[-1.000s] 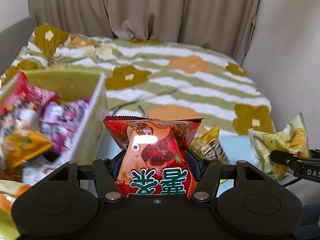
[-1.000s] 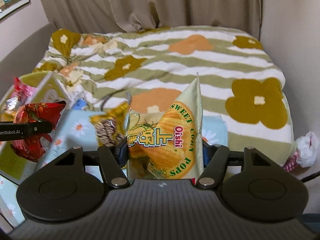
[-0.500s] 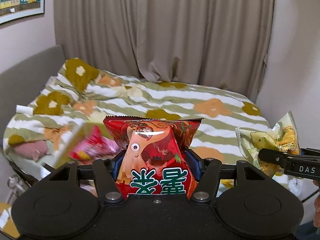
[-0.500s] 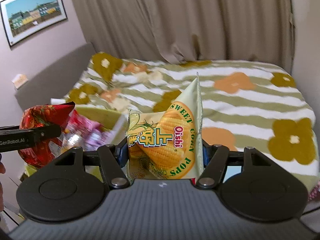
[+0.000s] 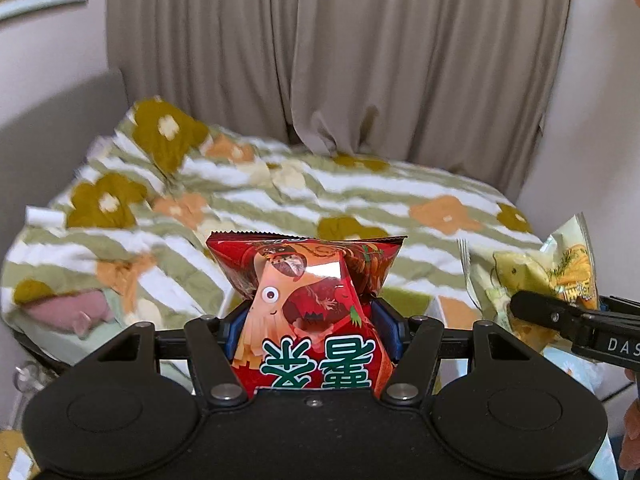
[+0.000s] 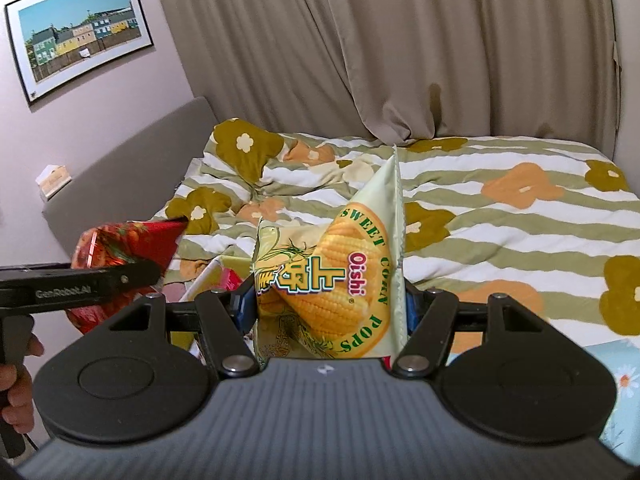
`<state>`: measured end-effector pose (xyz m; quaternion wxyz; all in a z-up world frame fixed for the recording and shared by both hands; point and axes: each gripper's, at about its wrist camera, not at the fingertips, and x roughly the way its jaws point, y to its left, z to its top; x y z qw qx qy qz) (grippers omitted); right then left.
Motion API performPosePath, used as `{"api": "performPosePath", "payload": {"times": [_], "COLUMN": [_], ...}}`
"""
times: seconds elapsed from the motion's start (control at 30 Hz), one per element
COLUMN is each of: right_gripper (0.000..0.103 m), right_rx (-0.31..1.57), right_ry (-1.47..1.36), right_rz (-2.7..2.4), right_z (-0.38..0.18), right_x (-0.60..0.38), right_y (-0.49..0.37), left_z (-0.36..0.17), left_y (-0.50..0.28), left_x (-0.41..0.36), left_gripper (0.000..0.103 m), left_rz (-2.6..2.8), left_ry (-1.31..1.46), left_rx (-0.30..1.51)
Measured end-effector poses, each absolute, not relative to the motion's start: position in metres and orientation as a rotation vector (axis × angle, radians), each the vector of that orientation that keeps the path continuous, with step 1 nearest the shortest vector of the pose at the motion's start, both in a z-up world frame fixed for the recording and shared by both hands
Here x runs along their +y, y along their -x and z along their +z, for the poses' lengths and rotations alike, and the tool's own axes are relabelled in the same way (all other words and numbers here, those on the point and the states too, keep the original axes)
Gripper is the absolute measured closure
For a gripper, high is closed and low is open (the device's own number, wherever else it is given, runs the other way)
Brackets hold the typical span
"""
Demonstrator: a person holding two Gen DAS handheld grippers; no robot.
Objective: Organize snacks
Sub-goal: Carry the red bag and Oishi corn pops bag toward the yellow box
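My left gripper (image 5: pixel 314 332) is shut on a red squid snack bag (image 5: pixel 308 300) and holds it up in the air above the bed. The same red bag shows at the left of the right wrist view (image 6: pixel 128 248). My right gripper (image 6: pixel 328 312) is shut on a pale green Oishi sweet corn pops bag (image 6: pixel 340 280), also raised. That corn bag shows at the right edge of the left wrist view (image 5: pixel 532 276). The box of snacks is mostly hidden behind the grippers; a bit of its rim (image 6: pixel 200 284) shows low between them.
A bed with a green, white and orange flowered quilt (image 6: pixel 500 216) fills the view ahead. Beige curtains (image 6: pixel 380 48) hang behind it. A grey headboard (image 6: pixel 128 184) and a framed picture (image 6: pixel 80 32) are on the left wall. A pink cushion (image 5: pixel 76 308) lies low left.
Both grippers have lifted and tilted up with their bags. The snack box and the loose brown bag have dropped out of sight below; the curtains and wall picture now show.
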<state>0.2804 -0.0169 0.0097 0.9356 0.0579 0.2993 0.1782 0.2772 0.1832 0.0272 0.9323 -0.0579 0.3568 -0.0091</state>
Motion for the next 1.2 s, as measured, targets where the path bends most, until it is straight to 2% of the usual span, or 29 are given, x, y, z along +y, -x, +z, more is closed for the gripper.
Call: {"api": "performPosePath", "payload": {"times": [0.17, 0.23, 0.3, 0.57, 1.07, 1.17, 1.2], "right_gripper": [0.023, 0.023, 0.023, 0.023, 0.019, 0.0, 0.0], "right_rx": [0.647, 0.661, 0.672, 0.686, 0.716, 0.724, 0.718], "right_ry": [-0.141, -0.141, -0.14, -0.128, -0.105, -0.145, -0.163], "right_rz": [0.305, 0.285, 0.272, 0.254, 0.31, 0.318, 0.314], "right_z": [-0.001, -0.005, -0.008, -0.013, -0.026, -0.037, -0.04], "right_x": [0.006, 0.011, 0.016, 0.021, 0.043, 0.047, 0.046], "right_y": [-0.286, -0.286, -0.286, -0.282, -0.325, -0.335, -0.336], "left_z": [0.0, -0.006, -0.007, 0.0, 0.003, -0.001, -0.002], "left_y": [-0.301, -0.306, -0.303, -0.281, -0.264, -0.265, -0.264], "left_x": [0.203, 0.208, 0.215, 0.232, 0.228, 0.227, 0.227], "left_gripper": [0.033, 0.007, 0.001, 0.0, 0.0, 0.0, 0.0], "left_rz": [-0.1, -0.117, -0.129, -0.122, -0.043, -0.029, -0.024], "left_ry": [0.155, 0.177, 0.202, 0.26, 0.165, 0.148, 0.14], "left_rx": [0.828, 0.844, 0.828, 0.821, 0.754, 0.761, 0.763]}}
